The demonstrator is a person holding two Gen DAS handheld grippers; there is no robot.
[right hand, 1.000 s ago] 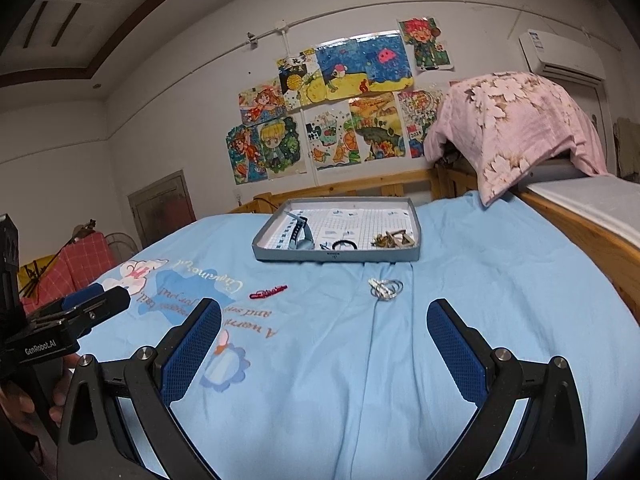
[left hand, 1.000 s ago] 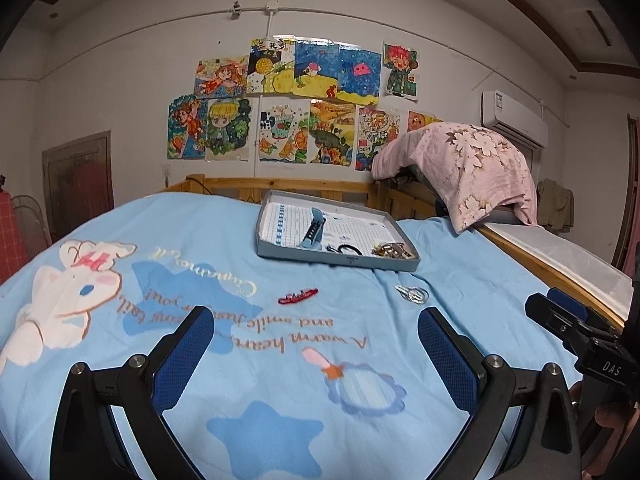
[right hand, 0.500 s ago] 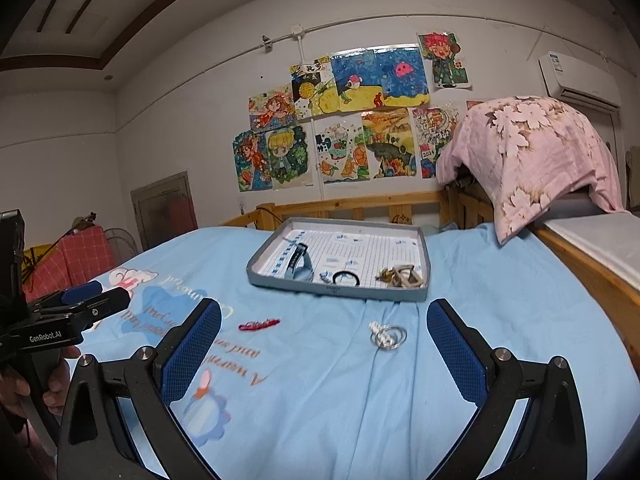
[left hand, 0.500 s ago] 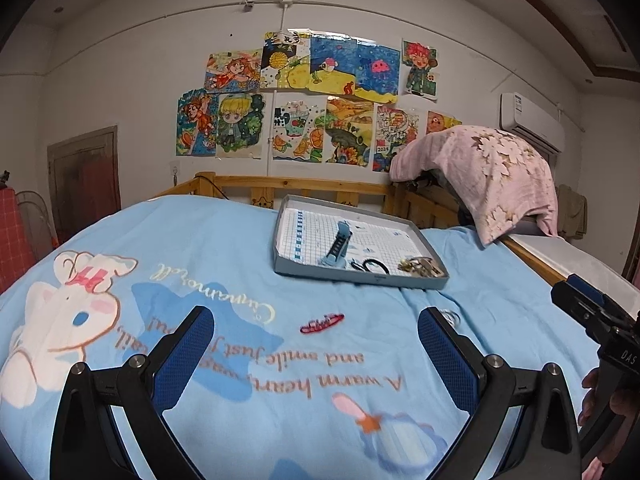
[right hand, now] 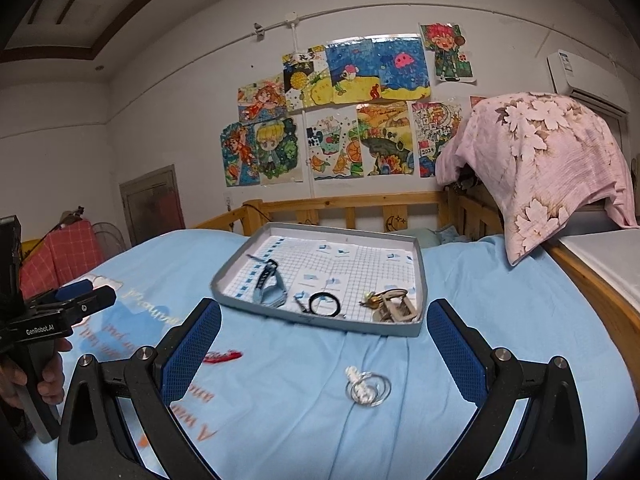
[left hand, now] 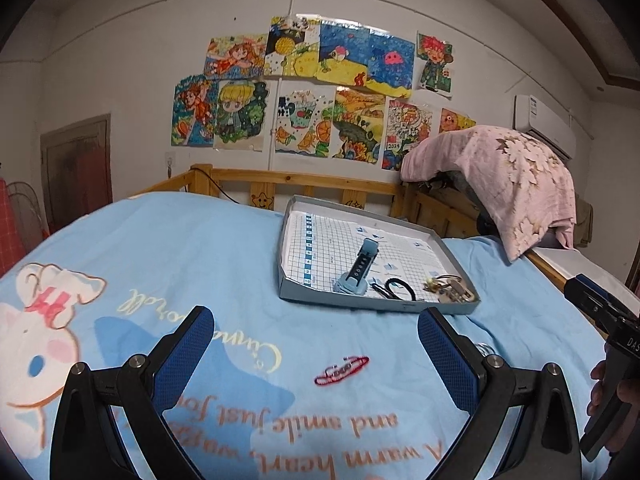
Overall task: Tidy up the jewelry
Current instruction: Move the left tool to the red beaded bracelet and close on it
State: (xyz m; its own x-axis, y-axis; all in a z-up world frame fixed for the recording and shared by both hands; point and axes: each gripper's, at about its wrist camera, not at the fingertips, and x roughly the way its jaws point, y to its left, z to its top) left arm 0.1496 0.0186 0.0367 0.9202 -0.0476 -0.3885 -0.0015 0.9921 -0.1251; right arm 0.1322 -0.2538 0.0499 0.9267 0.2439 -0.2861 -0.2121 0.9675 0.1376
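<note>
Right wrist view shows the right gripper (right hand: pixel 324 344) spread wide and empty over the silver rings (right hand: pixel 368 390) at lower centre, tray (right hand: pixel 416 330) beyond, and thin hoops on soft bedding could slip the pads or snag fabric.

Grey tray (right hand: pixel 224 276) on the bed holding a blue-grey watch (right hand: pixel 271 287), black ring (right hand: pixel 325 304) and beige clip (right hand: pixel 394 307), silver rings (right hand: pixel 369 391) and red clip (left hand: pixel 341 369) lying loose on the bedspread
</note>
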